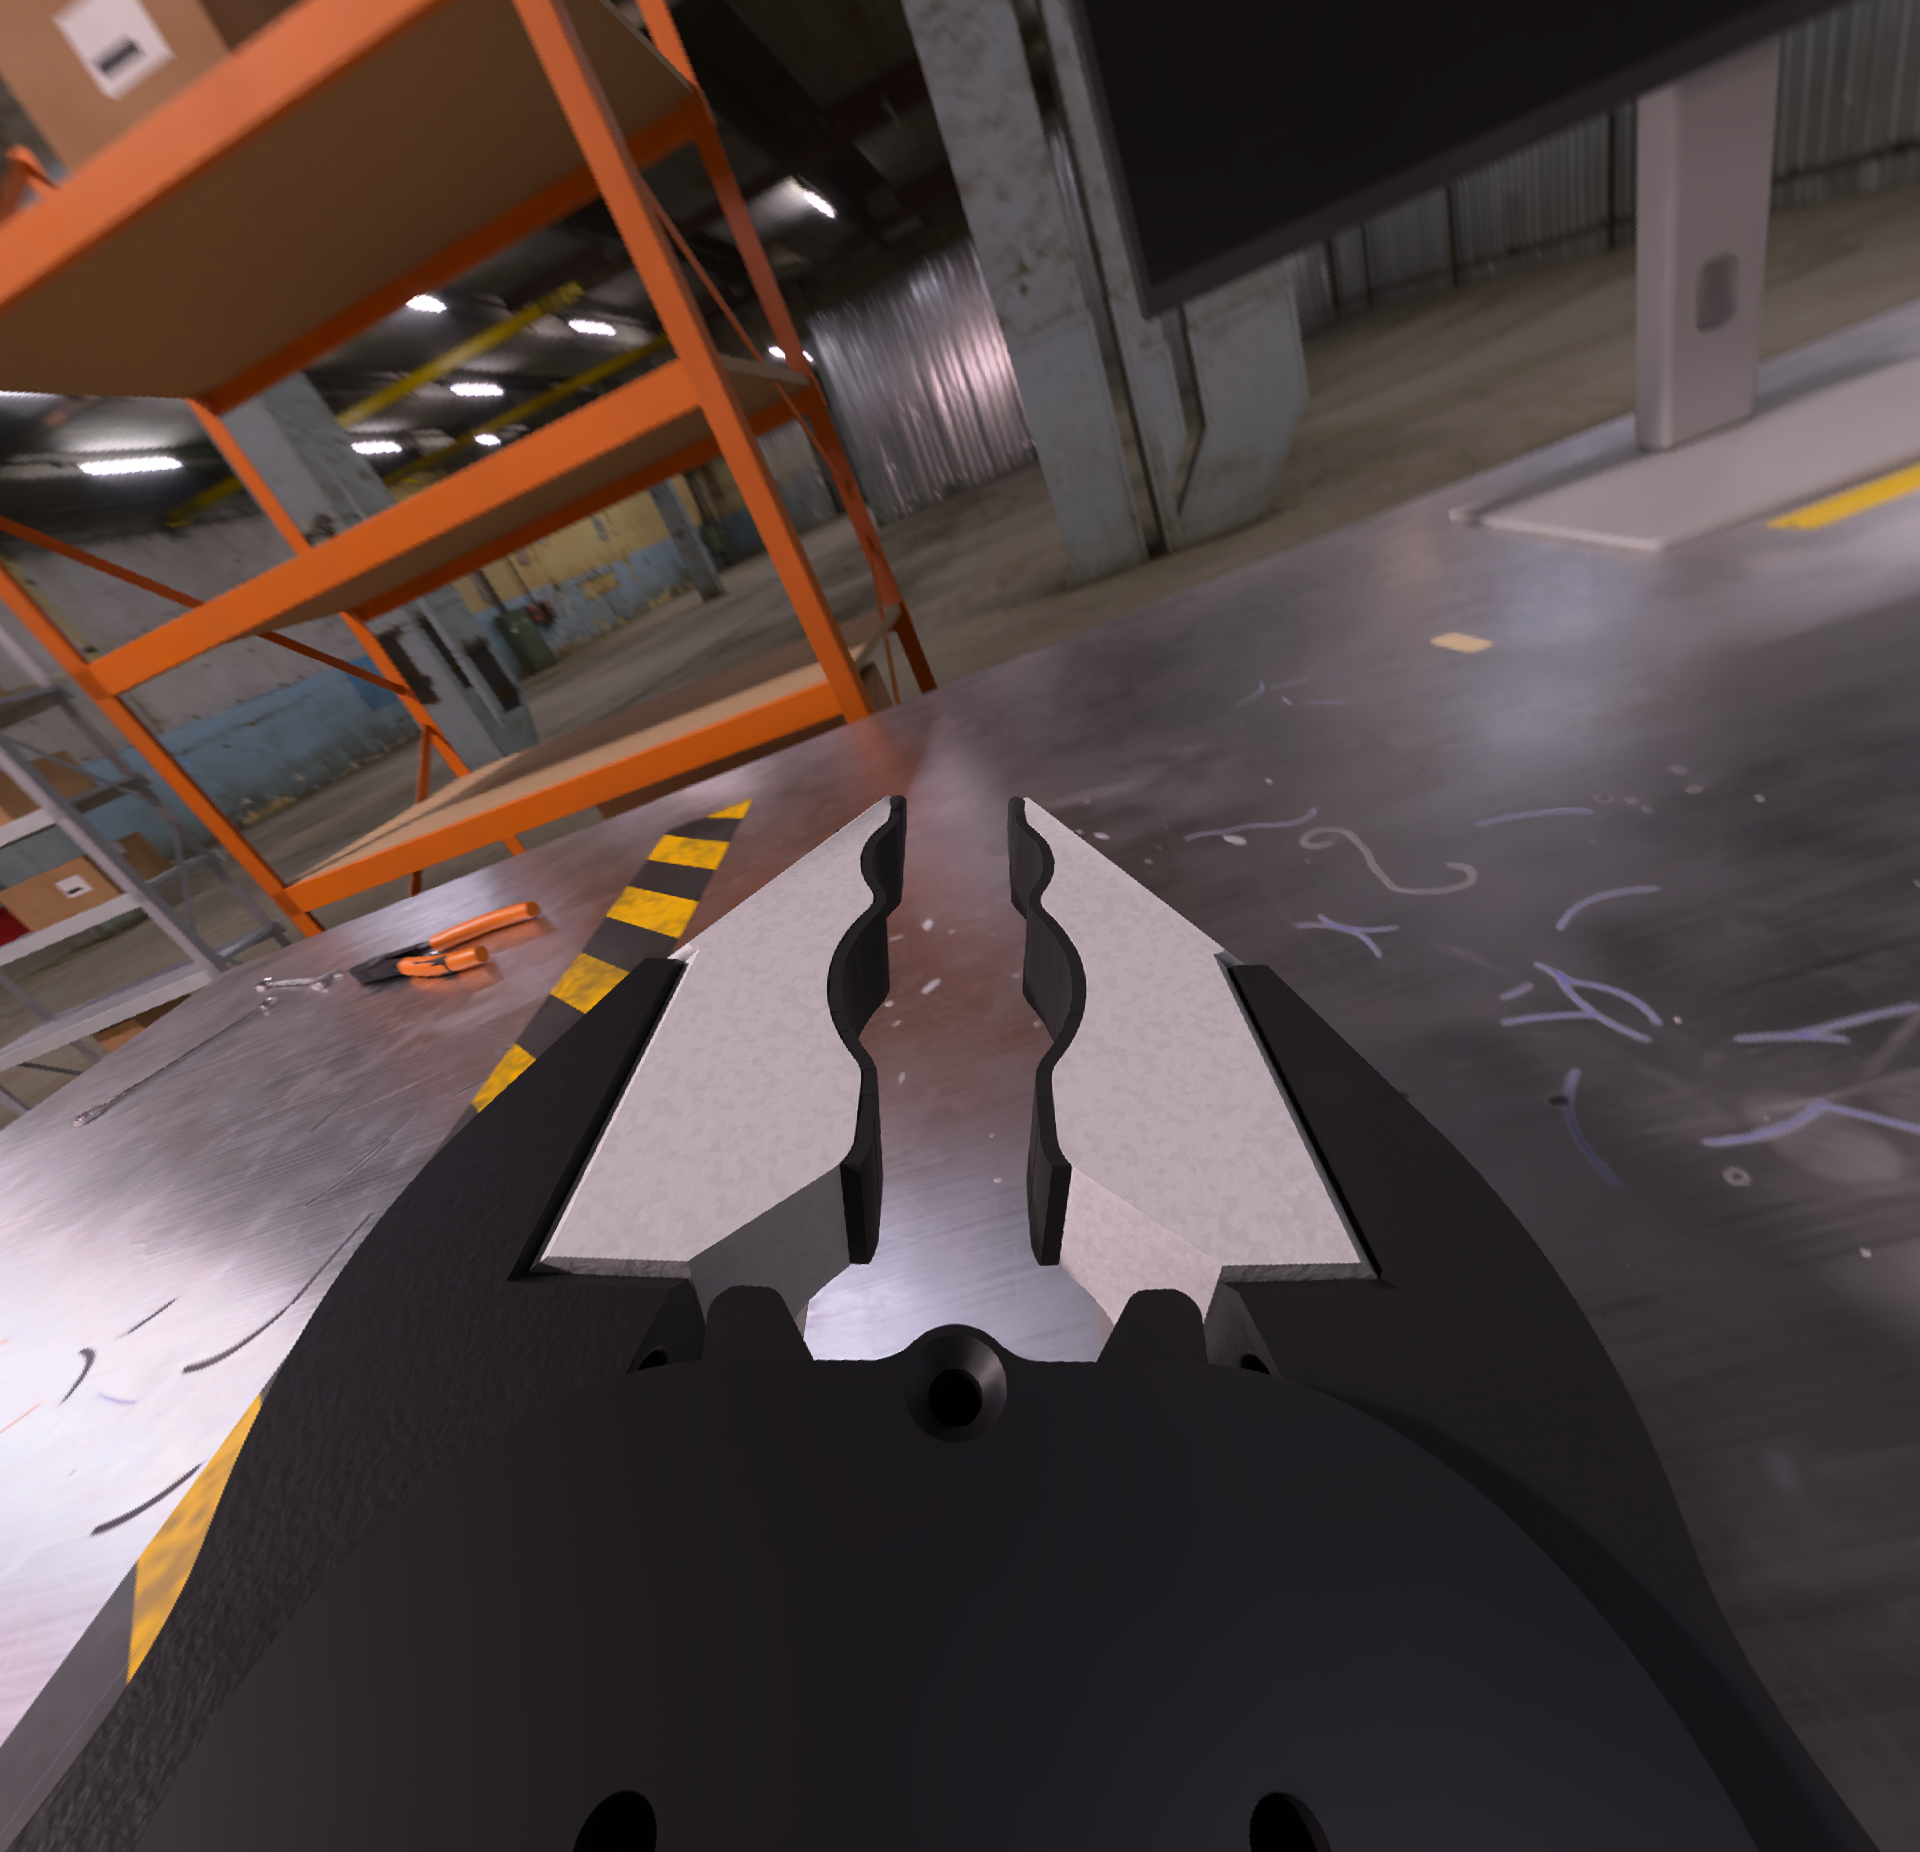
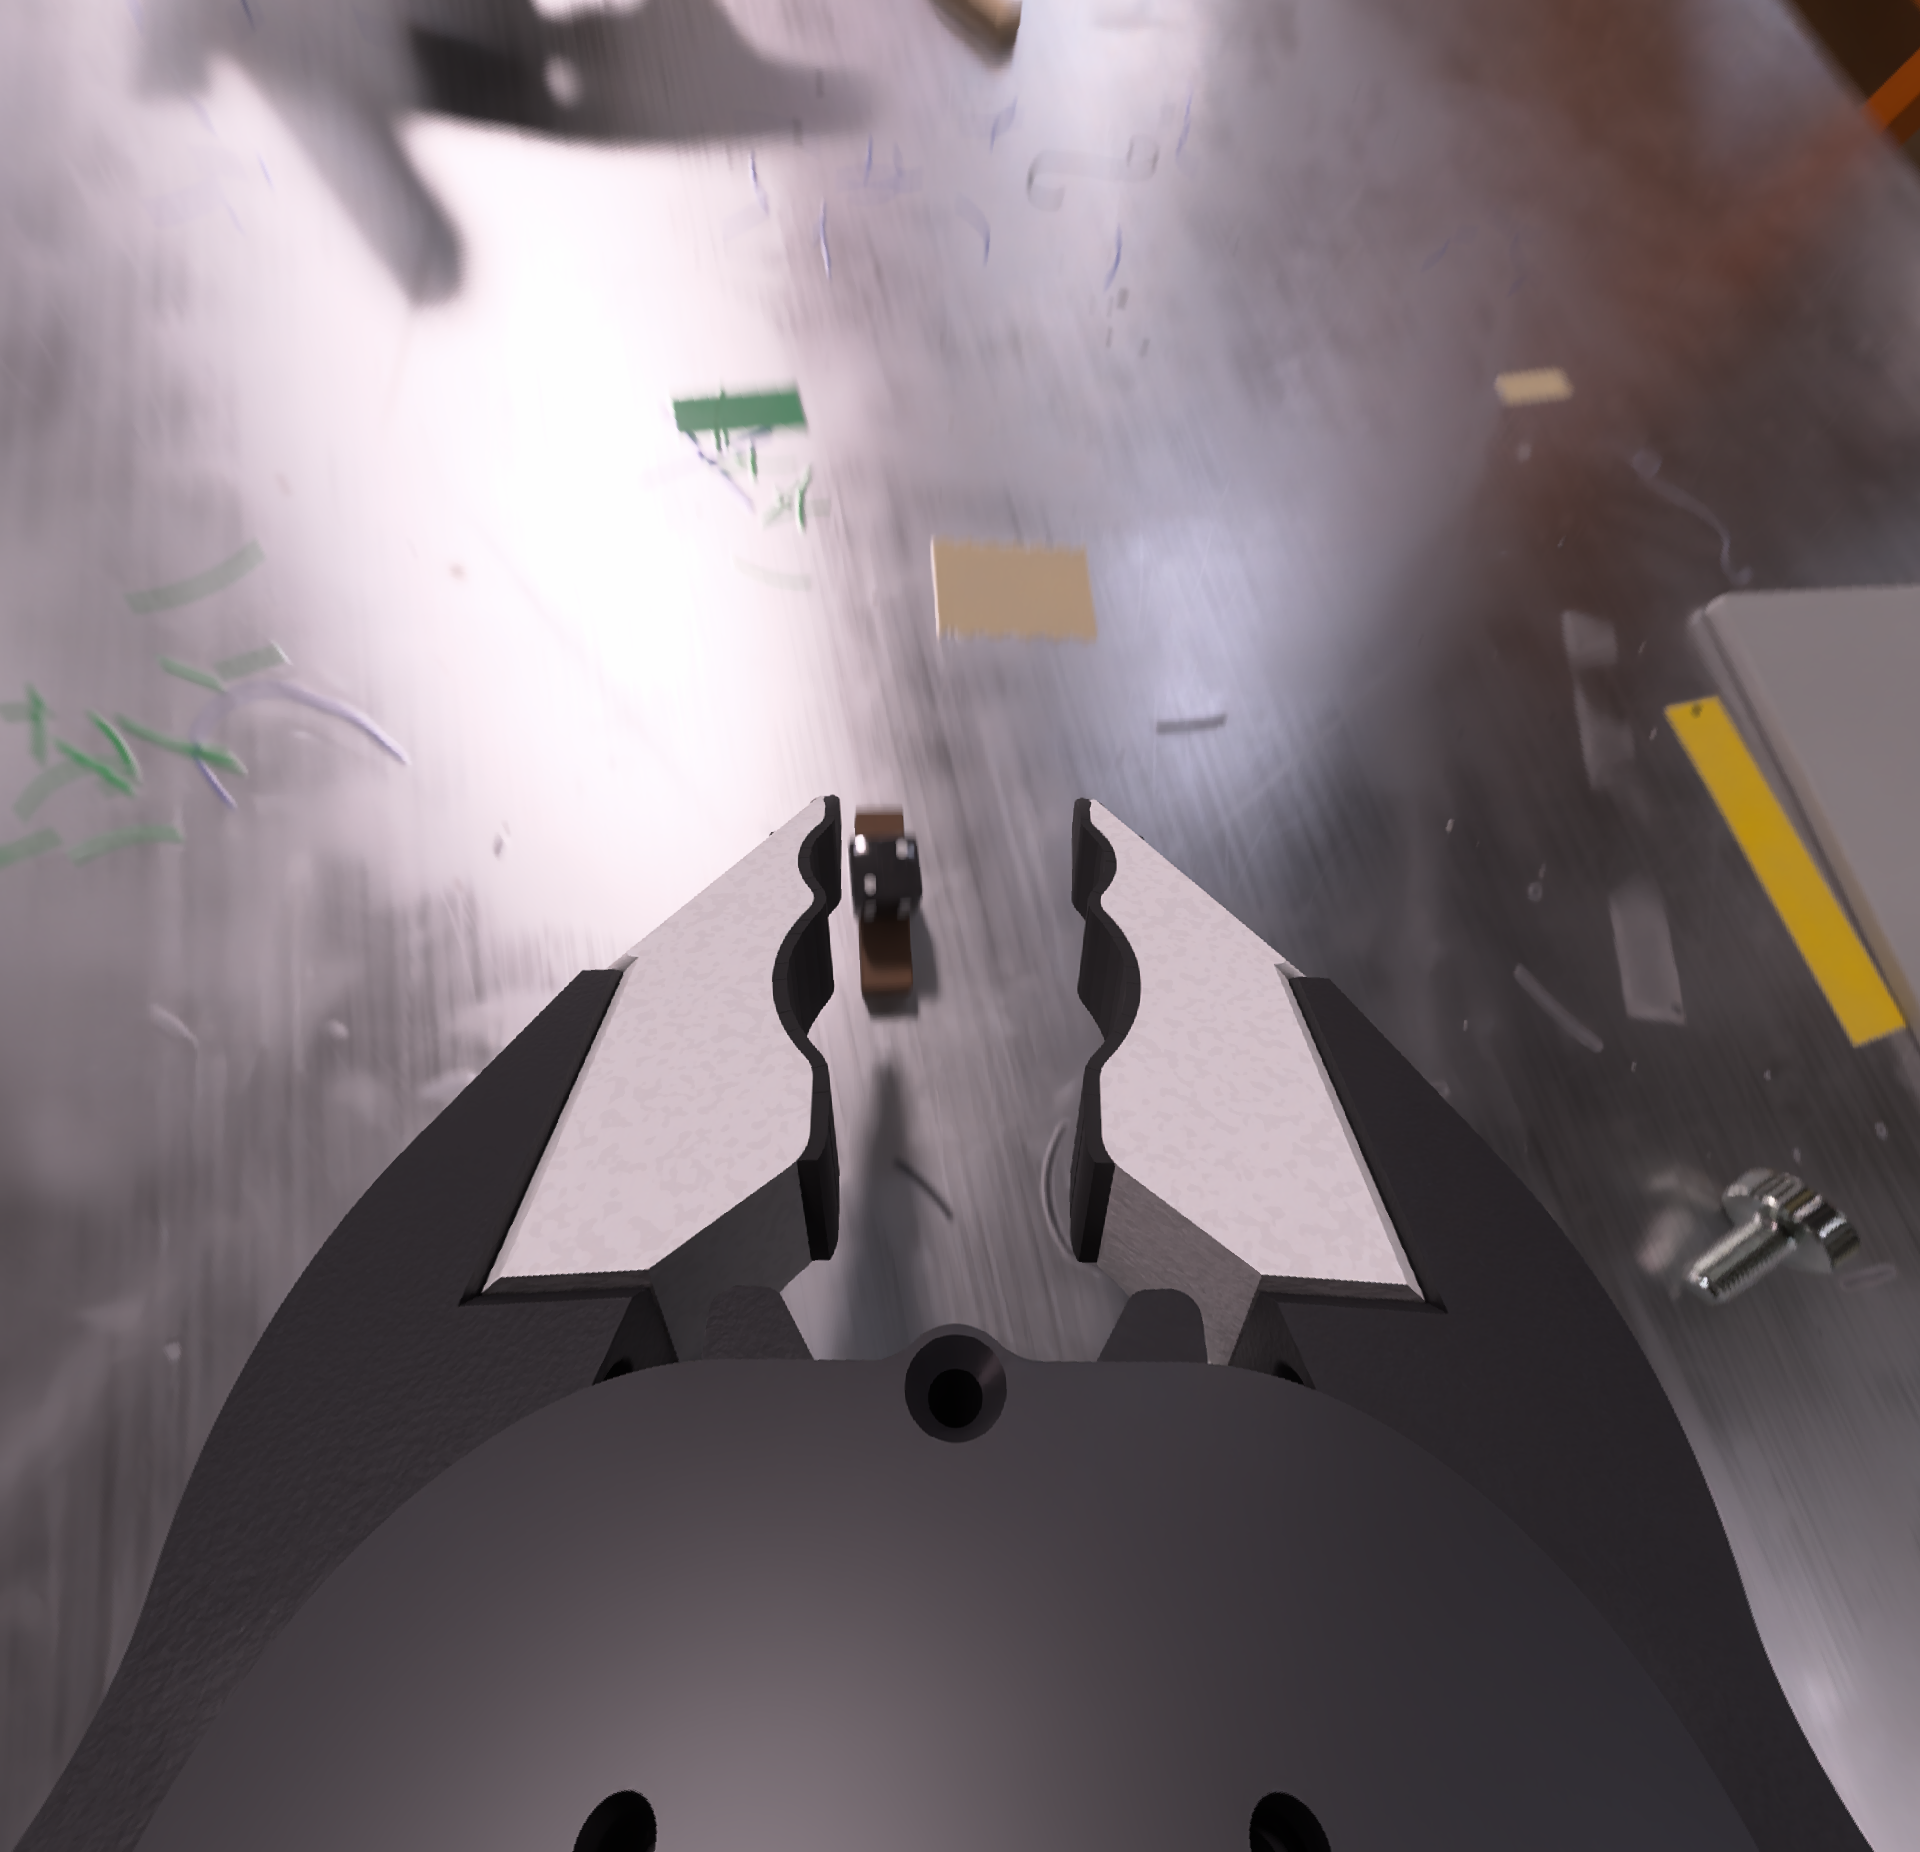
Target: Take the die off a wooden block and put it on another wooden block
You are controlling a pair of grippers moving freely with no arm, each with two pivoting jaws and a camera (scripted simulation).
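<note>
Right wrist view: the right gripper (image 2: 954, 826) looks steeply down at a brushed metal tabletop (image 2: 468, 472); its fingers stand moderately apart and hold nothing. Just past the fingertips, nearer the left finger than the right, a small dark die (image 2: 884, 870) sits on the far end of a narrow brown wooden block (image 2: 886, 955); the gripper is above it, not touching. Beyond the fingertips and slightly right lies a flat pale block (image 2: 1013, 591), probably wooden; farther off, a green strip (image 2: 738, 411) and another pale block (image 2: 971, 0) near the top edge. Well right of the right finger, a metal bolt (image 2: 1766, 1236) rests beside a grey plate (image 2: 1829, 742) with a yellow stripe.

The die looks small, rigid and light, likely smooth-sided and ready to slip or topple off its narrow perch; a gentle, centred pinch across two opposite side faces seems the safest hold.

Left wrist view: the left gripper (image 1: 956, 815) sits low over the same tabletop, fingers narrowly parted and empty. Left of its left finger, a yellow-and-black hazard stripe (image 1: 665, 898) and orange-handled pliers (image 1: 447, 955); farther, orange shelving (image 1: 582, 400) and a grey pillar (image 1: 1039, 244).

Only the right view shows the die and blocks; only the left view shows the shelving and hall.
</note>
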